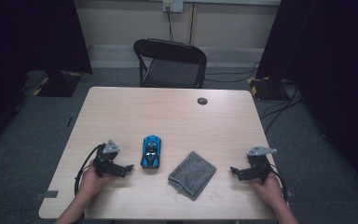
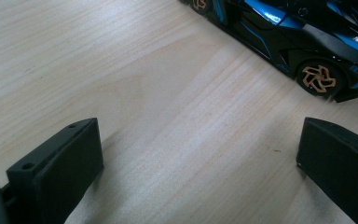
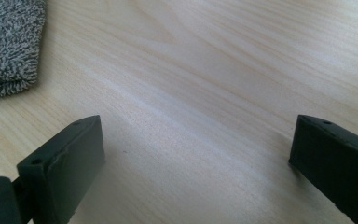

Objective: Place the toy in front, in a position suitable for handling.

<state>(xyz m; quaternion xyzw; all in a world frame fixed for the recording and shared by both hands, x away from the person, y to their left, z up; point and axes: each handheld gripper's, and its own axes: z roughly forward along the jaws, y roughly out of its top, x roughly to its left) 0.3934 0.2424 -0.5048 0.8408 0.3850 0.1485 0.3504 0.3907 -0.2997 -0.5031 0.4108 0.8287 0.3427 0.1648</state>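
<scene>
Pale wood surface (image 1: pixel 177 107), work not started. Blue toy car (image 1: pixel 151 151) sits untouched near the front edge, left of centre, nose toward the far edge; folded grey cloth (image 1: pixel 192 174) just right of it. Left tool (image 1: pixel 127 168) beside the car, jaws spread, empty. Right tool (image 1: pixel 234 171) by the front-right corner, jaws spread, empty. Everything left: grasp and move.

bare table (image 1: pixel 177 112) beyond toy car (image 1: pixel 151 151), cloth (image 1: pixel 192 174)
</scene>
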